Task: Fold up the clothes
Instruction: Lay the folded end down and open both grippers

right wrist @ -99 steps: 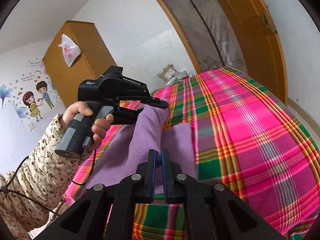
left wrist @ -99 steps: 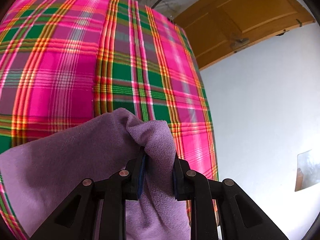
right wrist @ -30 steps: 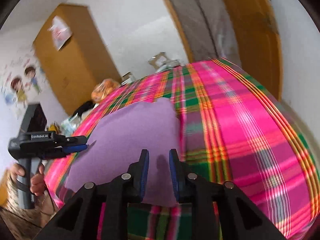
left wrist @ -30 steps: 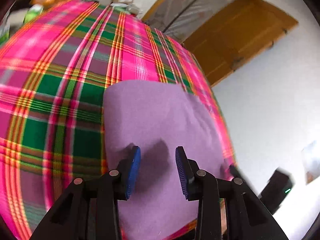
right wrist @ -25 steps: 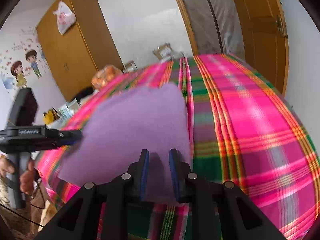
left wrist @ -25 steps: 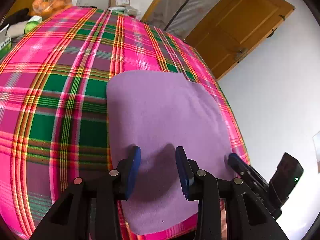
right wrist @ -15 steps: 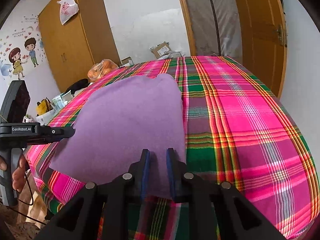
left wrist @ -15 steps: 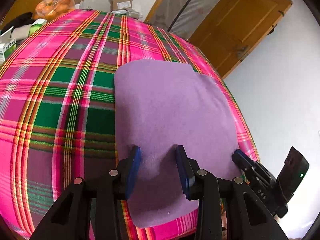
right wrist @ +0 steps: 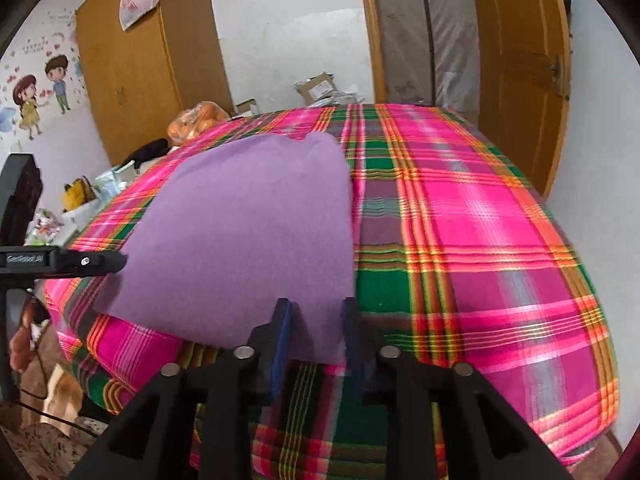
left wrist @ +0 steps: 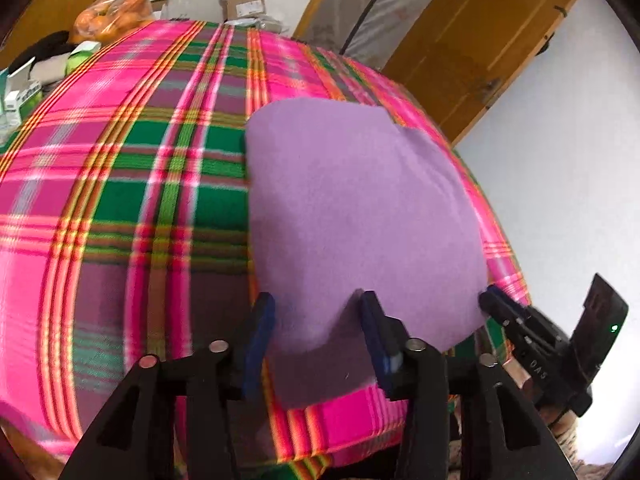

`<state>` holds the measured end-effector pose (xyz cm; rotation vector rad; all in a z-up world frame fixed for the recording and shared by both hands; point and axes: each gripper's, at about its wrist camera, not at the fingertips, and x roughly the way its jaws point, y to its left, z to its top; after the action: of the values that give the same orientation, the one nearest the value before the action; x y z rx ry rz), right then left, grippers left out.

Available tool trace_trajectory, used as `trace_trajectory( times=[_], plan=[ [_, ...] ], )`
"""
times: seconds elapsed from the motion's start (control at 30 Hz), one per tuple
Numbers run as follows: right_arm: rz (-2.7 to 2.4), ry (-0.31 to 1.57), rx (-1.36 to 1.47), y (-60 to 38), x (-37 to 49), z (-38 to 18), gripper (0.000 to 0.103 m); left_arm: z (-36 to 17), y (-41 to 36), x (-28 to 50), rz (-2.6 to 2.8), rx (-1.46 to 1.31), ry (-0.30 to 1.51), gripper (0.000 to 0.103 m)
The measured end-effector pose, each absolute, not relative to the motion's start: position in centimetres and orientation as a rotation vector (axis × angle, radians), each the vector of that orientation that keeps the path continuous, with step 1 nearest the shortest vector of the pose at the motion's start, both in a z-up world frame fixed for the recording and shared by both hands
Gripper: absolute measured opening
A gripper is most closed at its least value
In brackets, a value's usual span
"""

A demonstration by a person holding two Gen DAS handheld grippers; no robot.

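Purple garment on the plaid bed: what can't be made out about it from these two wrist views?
- Purple garment: how many layers are folded; both views show only the top face.
- Its near edge, left wrist view: partly behind the open left gripper.
- Its near edge, right wrist view: partly behind the open right gripper.
- Garment type: no sleeves or collar visible.

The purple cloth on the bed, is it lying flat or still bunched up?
Flat. The purple cloth lies smooth on the plaid bedspread with no bunches; both tools, left and right, are open at its near edge.
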<state>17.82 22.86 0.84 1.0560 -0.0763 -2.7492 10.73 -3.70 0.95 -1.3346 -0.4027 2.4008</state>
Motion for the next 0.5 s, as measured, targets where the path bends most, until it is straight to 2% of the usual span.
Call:
trace_trajectory(
  times=[0.27, 0.5],
  plan=[
    [-2.746, -0.010, 0.963, 21.4, 16.3, 3.3, 0.029, 3.6, -3.4, 11.7, 2.396, -1.193, -0.398, 0.045],
    [-2.697, 0.021, 1.029, 20.2, 13.9, 1.7, 0.029, 2.8, -1.4, 9.7, 2.415, -1.201, -0.319, 0.045]
  ],
)
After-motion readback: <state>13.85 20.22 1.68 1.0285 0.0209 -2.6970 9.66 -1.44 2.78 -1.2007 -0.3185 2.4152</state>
